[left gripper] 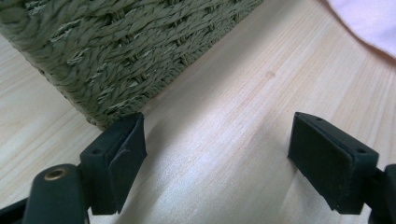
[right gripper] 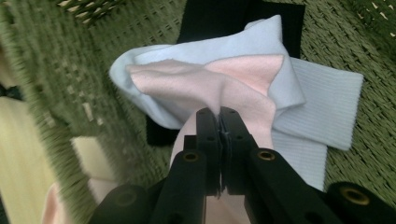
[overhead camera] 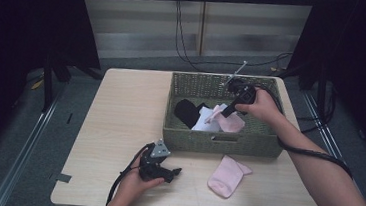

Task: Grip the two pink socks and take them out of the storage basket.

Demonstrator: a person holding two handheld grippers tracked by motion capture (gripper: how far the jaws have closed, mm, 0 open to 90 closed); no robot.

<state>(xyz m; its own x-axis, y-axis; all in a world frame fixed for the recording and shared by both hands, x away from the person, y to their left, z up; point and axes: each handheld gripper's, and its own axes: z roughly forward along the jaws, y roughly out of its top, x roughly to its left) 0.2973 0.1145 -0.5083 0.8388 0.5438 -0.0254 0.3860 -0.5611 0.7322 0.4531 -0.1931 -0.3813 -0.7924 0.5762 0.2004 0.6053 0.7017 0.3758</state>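
A green woven basket (overhead camera: pixel 217 142) stands on the right half of the light wooden table (overhead camera: pixel 125 113). Inside it lie a black sock (overhead camera: pixel 186 111), a pale blue sock (right gripper: pixel 308 107) and a pink sock (right gripper: pixel 187 84). My right gripper (right gripper: pixel 219 114) reaches down into the basket and is shut on a pinched fold of the pink sock, lifting it a little off the pale blue one. Another pink sock (overhead camera: pixel 227 176) lies flat on the table in front of the basket. My left gripper (left gripper: pixel 217 140) rests open on the table by the basket's front left corner (left gripper: pixel 116 46), with nothing between its jaws.
The basket's walls enclose the right gripper (overhead camera: pixel 222 112) on all sides. Bare tabletop (left gripper: pixel 233 93) stretches left of the basket. Cables trail from both grippers. Dark stands and curtains flank the table, and a grey floor lies beyond its edges.
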